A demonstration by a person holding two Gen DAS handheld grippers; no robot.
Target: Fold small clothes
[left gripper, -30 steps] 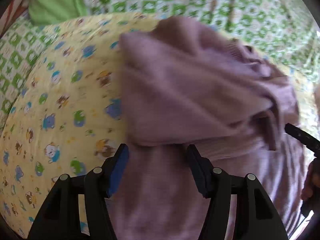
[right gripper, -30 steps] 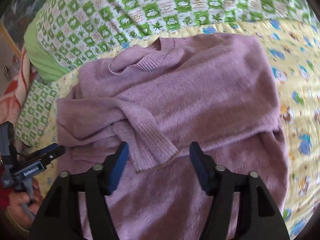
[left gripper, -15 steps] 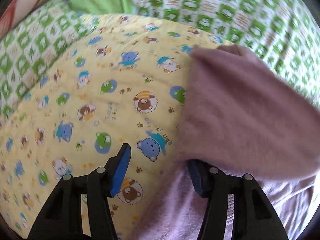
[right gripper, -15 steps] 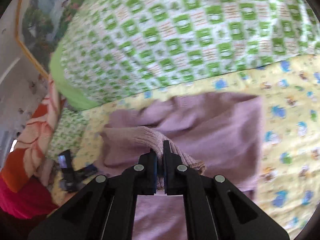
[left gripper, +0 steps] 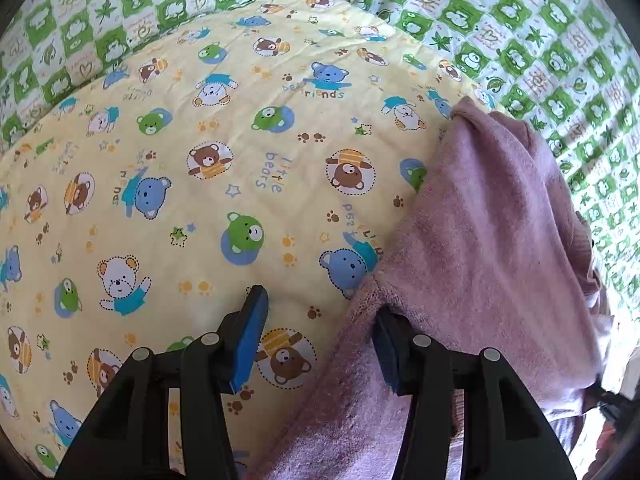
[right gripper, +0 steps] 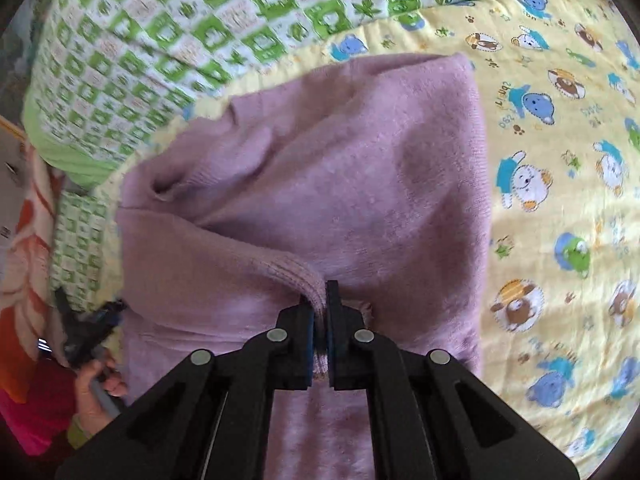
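Left wrist view: left tongs point(left gripper: 316, 328) part open, jaws just been closing, over the sweater point(left gripper: 480, 240) edge; right finger under the knit, not gripped.
Quilt point(left gripper: 200, 160): bear print, under sweater.
Right wrist view: right tongs point(right gripper: 320, 312) clamped on sweater's ribbed cuff point(right gripper: 296, 272).

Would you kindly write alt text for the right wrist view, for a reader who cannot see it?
The right gripper is shut on a ribbed cuff of a mauve sweater that lies partly folded on a yellow bear-print blanket. A green-and-white checked quilt lies beyond, and a hand holding the other gripper shows at lower left.
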